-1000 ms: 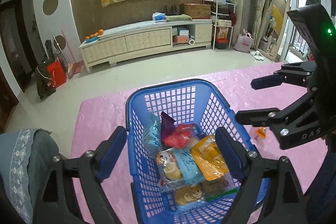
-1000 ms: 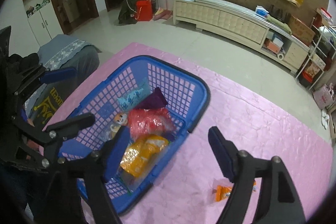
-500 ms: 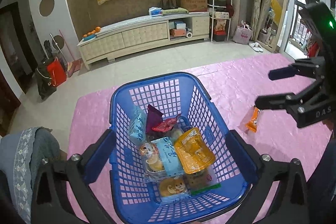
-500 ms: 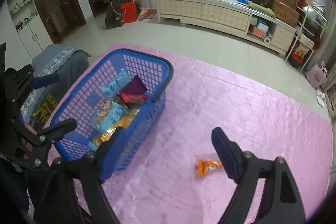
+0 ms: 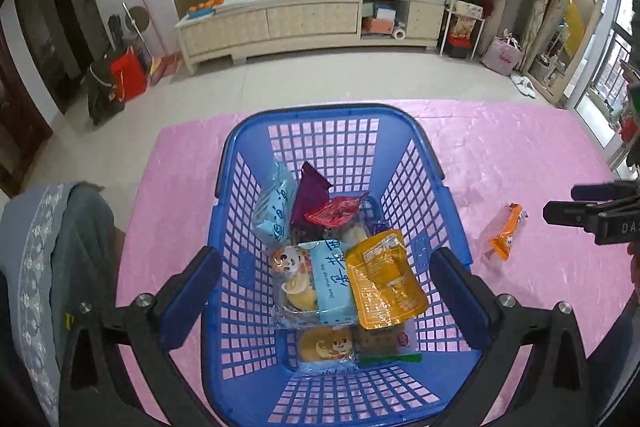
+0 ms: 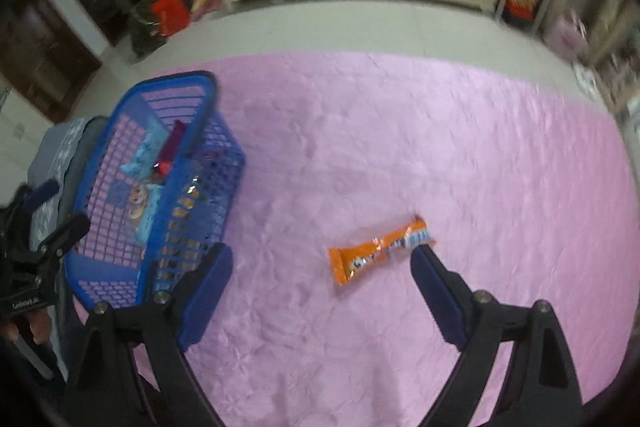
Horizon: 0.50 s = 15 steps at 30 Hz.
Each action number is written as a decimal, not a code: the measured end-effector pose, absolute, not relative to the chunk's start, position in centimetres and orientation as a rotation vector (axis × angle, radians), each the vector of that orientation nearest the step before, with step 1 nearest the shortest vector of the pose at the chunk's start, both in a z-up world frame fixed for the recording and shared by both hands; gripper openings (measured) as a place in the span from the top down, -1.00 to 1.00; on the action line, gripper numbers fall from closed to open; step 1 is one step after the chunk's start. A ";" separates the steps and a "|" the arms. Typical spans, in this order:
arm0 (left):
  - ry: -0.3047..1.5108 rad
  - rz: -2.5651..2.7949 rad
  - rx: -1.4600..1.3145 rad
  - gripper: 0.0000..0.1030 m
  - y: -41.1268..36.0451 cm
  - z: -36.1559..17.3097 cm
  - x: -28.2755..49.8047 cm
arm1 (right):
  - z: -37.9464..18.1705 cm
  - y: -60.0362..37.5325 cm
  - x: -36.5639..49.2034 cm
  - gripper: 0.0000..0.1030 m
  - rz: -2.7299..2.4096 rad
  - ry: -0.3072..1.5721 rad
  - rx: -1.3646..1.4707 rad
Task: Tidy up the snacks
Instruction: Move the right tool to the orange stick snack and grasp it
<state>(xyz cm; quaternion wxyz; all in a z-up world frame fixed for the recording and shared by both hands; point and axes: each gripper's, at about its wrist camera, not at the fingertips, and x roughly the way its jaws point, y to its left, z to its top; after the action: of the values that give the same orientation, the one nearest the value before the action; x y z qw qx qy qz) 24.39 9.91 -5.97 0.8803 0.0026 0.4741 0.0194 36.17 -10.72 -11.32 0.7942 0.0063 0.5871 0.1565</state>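
Two hand-held grippers spread wide and empty, left hand-held gripper point(image 5: 326, 291) over blue basket point(image 5: 332, 121) of snacks, right hand-held gripper point(image 6: 322, 277) above orange snack packet point(image 6: 380, 251) on pink tabletop point(image 6: 440, 147), its jaws just widened.

From the left wrist we look steeply down, close over the blue basket point(image 5: 340, 155), with the cabinet point(image 5: 308, 23) along the far wall at the top of the view. From the right wrist we look down on the pink surface point(image 6: 400, 131), close above the orange packet point(image 6: 380, 251), the picture blurred. Both views share the basket point(image 6: 160, 163), the packet point(image 5: 505, 231), the pink surface and that cabinet, and each catches the other tool at its edge.
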 end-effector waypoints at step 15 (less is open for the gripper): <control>1.132 0.092 -0.085 -1.00 10.9 -9.3 27.9 | -18.0 -12.4 39.7 -0.80 0.270 1.419 0.149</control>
<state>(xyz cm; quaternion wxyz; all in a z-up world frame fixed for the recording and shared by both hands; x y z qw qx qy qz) 27.89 10.93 -9.33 0.8422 -0.0402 0.5360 0.0436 39.70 -12.39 -17.98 0.7478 0.0680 0.6488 0.1232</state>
